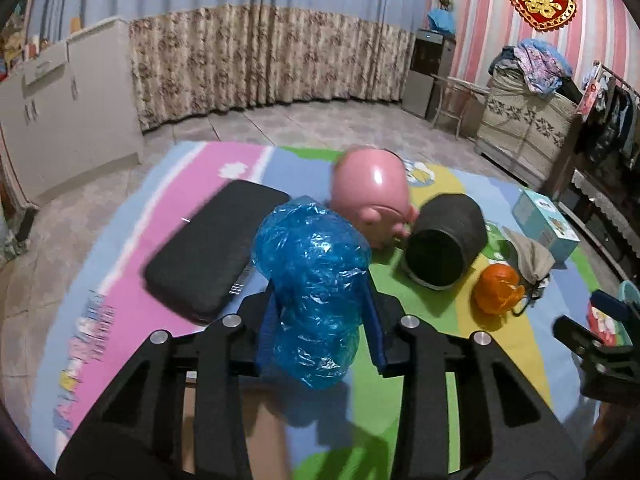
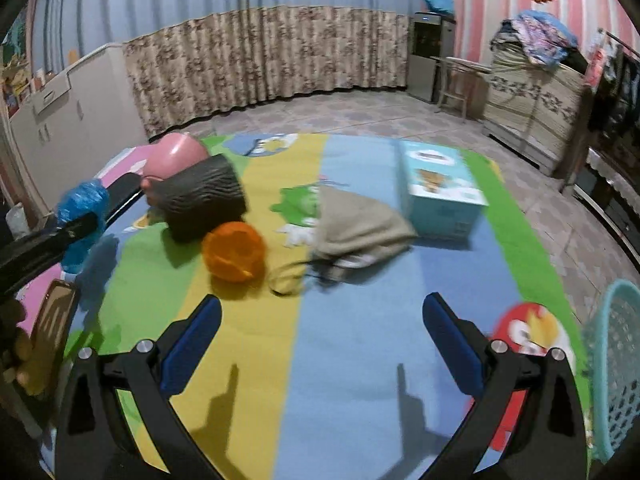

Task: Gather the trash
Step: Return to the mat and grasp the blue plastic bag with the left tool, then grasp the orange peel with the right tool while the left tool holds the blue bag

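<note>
While the crumpled blue plastic bag (image 1: 316, 292) is pinched, clear of the mat (image 1: 404, 392), by the closed left gripper (image 1: 320, 316), and the right gripper (image 2: 322, 344) is held open and empty, the slippery film could be squeezed out and dropped short of the teal basket (image 2: 616, 364).

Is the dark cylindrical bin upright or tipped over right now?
Tipped over. The dark bin lies on its side on the play mat, its round opening facing the left wrist camera, beside the pink pig toy.
</note>
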Demonstrator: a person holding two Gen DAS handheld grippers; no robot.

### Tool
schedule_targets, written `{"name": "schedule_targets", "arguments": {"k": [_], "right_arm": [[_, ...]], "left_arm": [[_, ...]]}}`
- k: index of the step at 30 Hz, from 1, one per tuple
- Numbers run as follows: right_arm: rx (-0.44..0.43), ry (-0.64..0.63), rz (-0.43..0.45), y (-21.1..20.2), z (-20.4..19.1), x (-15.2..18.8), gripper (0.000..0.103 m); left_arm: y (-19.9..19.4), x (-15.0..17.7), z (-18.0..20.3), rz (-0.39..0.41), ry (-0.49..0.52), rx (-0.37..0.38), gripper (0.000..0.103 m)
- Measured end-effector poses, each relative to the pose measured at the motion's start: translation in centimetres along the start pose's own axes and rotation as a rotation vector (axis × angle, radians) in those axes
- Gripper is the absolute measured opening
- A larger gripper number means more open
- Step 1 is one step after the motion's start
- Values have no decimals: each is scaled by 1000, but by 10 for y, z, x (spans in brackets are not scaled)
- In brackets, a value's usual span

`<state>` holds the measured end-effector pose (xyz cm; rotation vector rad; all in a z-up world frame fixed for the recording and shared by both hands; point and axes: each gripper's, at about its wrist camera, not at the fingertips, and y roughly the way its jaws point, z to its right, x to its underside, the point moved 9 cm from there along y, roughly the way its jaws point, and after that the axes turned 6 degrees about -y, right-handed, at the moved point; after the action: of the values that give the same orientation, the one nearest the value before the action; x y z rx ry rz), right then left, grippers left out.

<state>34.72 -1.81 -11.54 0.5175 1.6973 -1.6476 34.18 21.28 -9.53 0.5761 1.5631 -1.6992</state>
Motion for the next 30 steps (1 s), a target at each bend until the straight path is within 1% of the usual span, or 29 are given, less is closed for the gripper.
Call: {"name": "schedule_targets", "arguments": {"k": [2,4,6,8,9,10,12,13,14,15,16,17,18,21,26,30], "right_arm": [[-2,-22,-1,11,-14,-4,98],[-4,-33,-9,21,-25,-8,98],[-13,-35,-19,30,-31,-11,98],[-20,-39,-24,37,-36,-14,97],[-19,-43,-27,40,-38,-16,94],[-20,-50,-34,45,-41,-18,90],[-41,-56,-68,54,-45,-17,73],[-66,-57,-88,60,-49,-16,68],[-82,-60,-105,63,-52,-15,58],[-91,-63,-115,66,-54,-14,50],[-91,-67,-109,66,-55,-14,48],[-91,-67,-101,64,-55,-15,41],[-101,-63,-96,61,-54,-16,37],[-115,-47,-75,46,-47,-17,35],[-112,-17,-10,2,-19,-17,35],[-65,-14,36,-36,15,-10,35]], "left_arm": [[-5,-3,-11,16,7,-22,36],[-9,-4,-26,19,-9,-28,36],[-13,-3,-39,25,-29,-29,36],[-16,-1,-51,35,-37,-49,36],[-16,-1,-55,37,-39,-55,36],[-16,0,-59,36,-45,-61,36],[-15,2,-66,28,-64,-60,36],[-15,2,-67,26,-69,-61,36],[-15,2,-68,24,-74,-64,36],[-14,2,-69,26,-75,-66,36],[-15,2,-69,29,-75,-69,36],[-16,1,-68,34,-72,-75,36],[-17,0,-66,37,-70,-78,36],[-22,-2,-59,49,-61,-84,36],[-39,-7,-40,72,-51,-72,36],[-55,-7,-18,94,-40,-51,36]]}}
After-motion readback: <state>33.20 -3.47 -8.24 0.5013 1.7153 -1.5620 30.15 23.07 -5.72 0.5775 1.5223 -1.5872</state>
